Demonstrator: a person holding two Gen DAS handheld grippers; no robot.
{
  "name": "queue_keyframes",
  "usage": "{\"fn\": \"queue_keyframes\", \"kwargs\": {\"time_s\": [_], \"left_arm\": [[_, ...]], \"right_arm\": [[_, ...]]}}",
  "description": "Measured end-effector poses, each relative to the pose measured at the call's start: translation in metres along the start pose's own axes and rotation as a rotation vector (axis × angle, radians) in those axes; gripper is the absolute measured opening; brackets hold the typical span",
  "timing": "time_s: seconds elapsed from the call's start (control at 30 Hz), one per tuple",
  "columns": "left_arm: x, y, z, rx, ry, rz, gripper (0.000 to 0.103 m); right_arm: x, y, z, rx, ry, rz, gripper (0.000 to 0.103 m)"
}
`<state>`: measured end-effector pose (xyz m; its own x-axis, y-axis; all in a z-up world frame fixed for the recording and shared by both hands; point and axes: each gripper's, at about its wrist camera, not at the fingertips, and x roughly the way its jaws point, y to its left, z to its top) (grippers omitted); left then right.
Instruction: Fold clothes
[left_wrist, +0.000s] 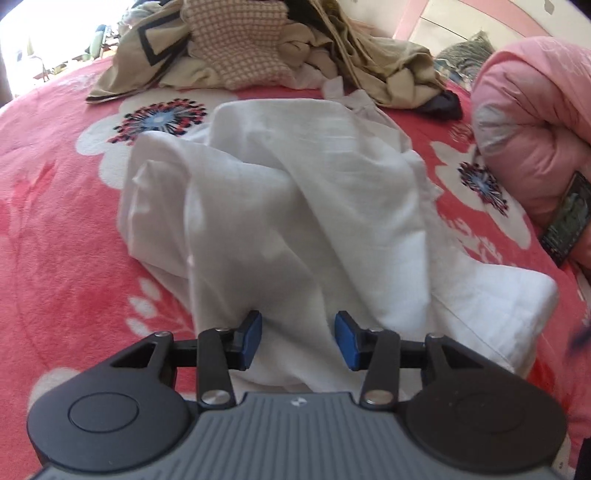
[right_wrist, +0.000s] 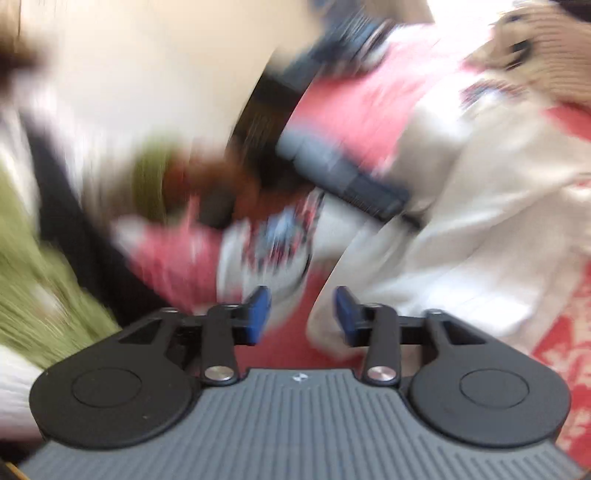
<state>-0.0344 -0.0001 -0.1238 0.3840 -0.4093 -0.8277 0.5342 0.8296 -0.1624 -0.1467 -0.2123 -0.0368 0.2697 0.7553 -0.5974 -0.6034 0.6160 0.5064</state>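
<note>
Fingertips of the left gripper stand spread with nothing pinched, hanging over the near end of the white garment, which lies rumpled across the pink flowered bedspread. Beyond it sits a heap of beige and checked clothes, with a rolled pink quilt to the right. The right gripper also gapes empty in a blurred view, its 2 blue pads above bedspread and the garment's edge.
</note>
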Motion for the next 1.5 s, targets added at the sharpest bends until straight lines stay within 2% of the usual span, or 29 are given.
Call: {"fn": "queue_keyframes", "kwargs": {"time_s": [0.03, 0.1, 0.17, 0.23, 0.33, 0.5, 0.6, 0.7, 0.83, 1.1, 1.23, 1.4, 1.5], "left_arm": [[-0.001, 0.002, 0.001, -0.002, -0.005, 0.009, 0.046], [-0.004, 0.004, 0.004, -0.022, -0.01, 0.014, 0.046], [-0.009, 0.004, 0.006, -0.035, -0.022, 0.008, 0.046], [-0.015, 0.001, 0.008, -0.029, -0.039, -0.007, 0.046], [-0.026, -0.005, 0.011, -0.033, -0.055, -0.073, 0.048], [-0.029, -0.023, 0.01, -0.04, 0.02, -0.279, 0.051], [-0.027, -0.038, 0.007, -0.029, 0.077, -0.376, 0.054], [-0.027, -0.051, 0.004, -0.029, 0.122, -0.446, 0.058], [-0.024, -0.057, -0.001, -0.02, 0.151, -0.443, 0.06], [-0.018, -0.055, 0.0, -0.016, 0.181, -0.408, 0.062], [-0.019, -0.055, 0.002, -0.01, 0.179, -0.409, 0.062], [-0.017, -0.054, 0.001, -0.006, 0.182, -0.397, 0.063], [-0.012, -0.053, -0.001, 0.0, 0.191, -0.384, 0.063]], "right_arm": [[-0.013, -0.013, 0.004, 0.065, -0.065, -0.013, 0.059], [-0.029, -0.045, 0.005, 0.209, -0.137, -0.081, 0.06], [-0.033, -0.073, -0.001, 0.325, -0.134, -0.158, 0.06], [-0.03, -0.092, -0.014, 0.401, -0.098, -0.175, 0.06], [-0.018, -0.103, -0.037, 0.449, -0.01, -0.126, 0.06], [-0.003, -0.064, -0.046, 0.277, 0.07, 0.03, 0.058], [0.011, -0.045, -0.041, 0.229, 0.105, 0.069, 0.058], [0.026, -0.028, -0.035, 0.199, 0.112, 0.071, 0.059], [0.048, 0.004, -0.03, 0.066, 0.138, 0.0, 0.06], [0.088, 0.064, -0.04, -0.267, 0.186, -0.174, 0.078], [0.094, 0.077, -0.046, -0.365, 0.19, -0.223, 0.081], [0.093, 0.085, -0.047, -0.424, 0.186, -0.234, 0.085], [0.107, 0.091, -0.043, -0.47, 0.193, -0.251, 0.087]]}}
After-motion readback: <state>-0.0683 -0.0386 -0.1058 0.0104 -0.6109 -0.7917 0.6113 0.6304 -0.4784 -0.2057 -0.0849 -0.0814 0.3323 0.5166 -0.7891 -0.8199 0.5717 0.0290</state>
